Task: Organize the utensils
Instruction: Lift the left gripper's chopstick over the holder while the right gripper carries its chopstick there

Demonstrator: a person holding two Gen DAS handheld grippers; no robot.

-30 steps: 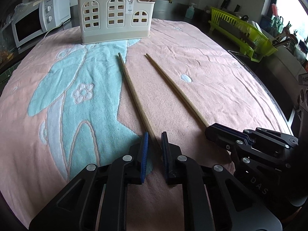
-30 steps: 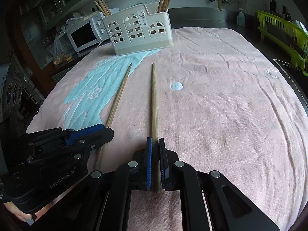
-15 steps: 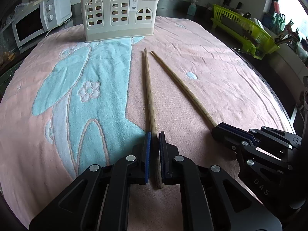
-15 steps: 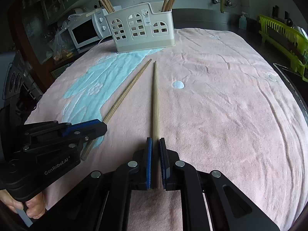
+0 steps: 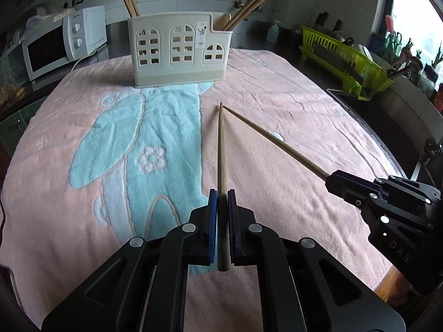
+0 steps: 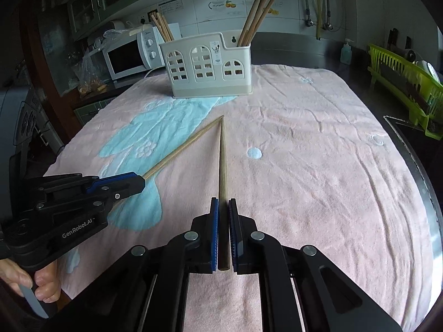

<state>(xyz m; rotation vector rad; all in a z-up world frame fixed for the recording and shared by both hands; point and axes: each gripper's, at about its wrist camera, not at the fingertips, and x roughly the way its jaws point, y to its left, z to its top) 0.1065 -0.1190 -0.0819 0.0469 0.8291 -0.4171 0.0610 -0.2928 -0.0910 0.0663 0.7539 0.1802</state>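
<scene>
- Bench under the pink terry towel with a pale-blue rabbit pattern (image 5: 277,88): unchanged from a second ago. I see nothing loose left on it.
- Cream plastic utensil caddy with arched window cut-outs (image 5: 177,52): same spot at the far end, well apart from both claws, chopsticks already standing in its end compartments.
- Left claw (image 5: 221,210): a second ago it was only straddling its stick; now it is closed on the left long wooden chopstick (image 5: 221,149), lifted off the towel.
- Right claw (image 6: 223,215): clamped on the right long wooden chopstick (image 6: 221,155) throughout, also raised now.
- The two tips, formerly apart, now nearly meet.
- My read: pickup done; carrying both to the caddy comes next.
</scene>
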